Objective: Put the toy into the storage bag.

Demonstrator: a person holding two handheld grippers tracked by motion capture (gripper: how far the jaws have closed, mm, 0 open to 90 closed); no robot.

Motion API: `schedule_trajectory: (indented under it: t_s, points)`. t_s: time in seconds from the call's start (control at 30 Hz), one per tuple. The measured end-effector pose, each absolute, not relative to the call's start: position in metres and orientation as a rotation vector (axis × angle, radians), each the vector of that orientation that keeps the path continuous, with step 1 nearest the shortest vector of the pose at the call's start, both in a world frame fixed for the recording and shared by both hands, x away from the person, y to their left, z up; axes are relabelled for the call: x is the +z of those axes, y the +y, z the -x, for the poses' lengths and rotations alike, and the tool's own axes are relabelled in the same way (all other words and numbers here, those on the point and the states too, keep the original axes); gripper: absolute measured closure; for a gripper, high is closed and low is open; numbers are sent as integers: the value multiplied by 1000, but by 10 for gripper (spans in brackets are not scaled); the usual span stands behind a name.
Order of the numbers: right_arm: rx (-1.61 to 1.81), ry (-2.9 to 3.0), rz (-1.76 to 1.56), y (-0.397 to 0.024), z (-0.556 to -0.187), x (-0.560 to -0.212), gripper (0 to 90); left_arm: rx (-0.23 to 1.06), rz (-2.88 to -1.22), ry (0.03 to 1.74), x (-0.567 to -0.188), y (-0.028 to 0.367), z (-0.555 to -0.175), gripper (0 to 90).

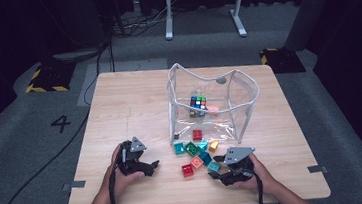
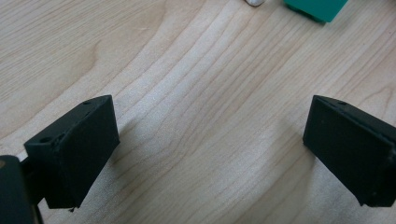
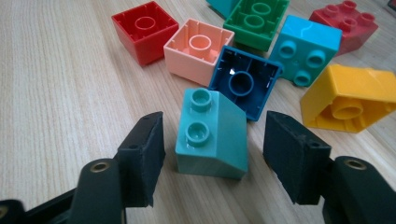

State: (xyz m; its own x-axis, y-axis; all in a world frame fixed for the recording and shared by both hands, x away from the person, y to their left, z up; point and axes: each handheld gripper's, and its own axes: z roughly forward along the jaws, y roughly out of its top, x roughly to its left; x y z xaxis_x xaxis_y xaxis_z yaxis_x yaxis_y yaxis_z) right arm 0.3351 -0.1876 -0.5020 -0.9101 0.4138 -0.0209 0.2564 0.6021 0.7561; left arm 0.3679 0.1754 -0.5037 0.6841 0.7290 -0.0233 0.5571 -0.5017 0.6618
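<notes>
A teal sloped brick [image 3: 212,135] with two studs stands on the wooden table [image 3: 56,93], between the jaws of my right gripper [image 3: 215,144]. A gap shows on each side of it, so the pads do not press on it and the gripper is open. In the high view that gripper [image 1: 221,171] sits at the near right of the brick pile, with the teal brick [image 1: 213,166] at its tips. My left gripper [image 1: 147,168] rests near the table's front left. Its jaws stand wide open over bare wood [image 2: 210,135].
Just beyond the teal brick lie a dark blue brick [image 3: 243,81], a pink one [image 3: 198,49], a red one [image 3: 144,30], a green one [image 3: 254,18], a light blue one [image 3: 303,49] and a yellow one [image 3: 348,95]. A clear bag [image 1: 242,106] behind them holds a puzzle cube [image 1: 198,103].
</notes>
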Motion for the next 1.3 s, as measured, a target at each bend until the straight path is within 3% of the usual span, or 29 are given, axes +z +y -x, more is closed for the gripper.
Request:
schedule_trajectory:
  t_s: [0.23,0.6,1.3]
  points:
    - [1213,2641,-562,-189,-336,-502,586,339,-2242,984,-504,175,-368,35]
    - [1228,2624,-520,-200,-333,-499,594,333,-2242,993,-503,175,-367,34]
    - [1220,2390,-709,-278,-345,-452,594,337,-2243,991,-503,175,-367,34]
